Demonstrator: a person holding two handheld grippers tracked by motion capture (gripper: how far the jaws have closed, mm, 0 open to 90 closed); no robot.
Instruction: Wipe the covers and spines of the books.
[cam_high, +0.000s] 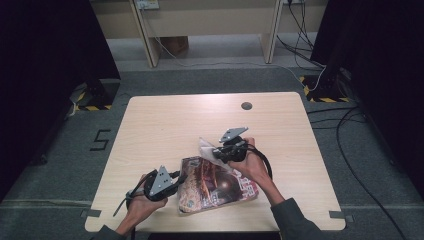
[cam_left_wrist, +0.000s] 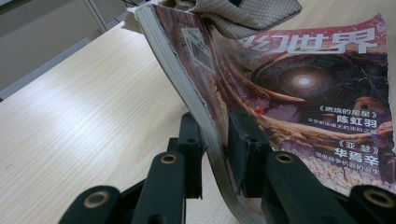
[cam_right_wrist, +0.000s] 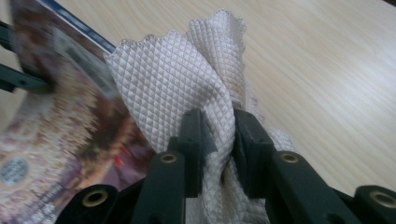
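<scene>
Gripping the magazine (cam_left_wrist: 299, 93) by its spine edge with the left tool (cam_left_wrist: 215, 154), bench (cam_high: 165, 120) centre-front; right tool (cam_right_wrist: 218, 154) clamped on soft, light cloth (cam_right_wrist: 187, 79) at one o'clock. Floppy, slick pages: best pinched near spine.

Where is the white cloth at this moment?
The white cloth is pinched in the right claw, lifted over the far edge of the magazine, near the table's middle in the high view.
</scene>
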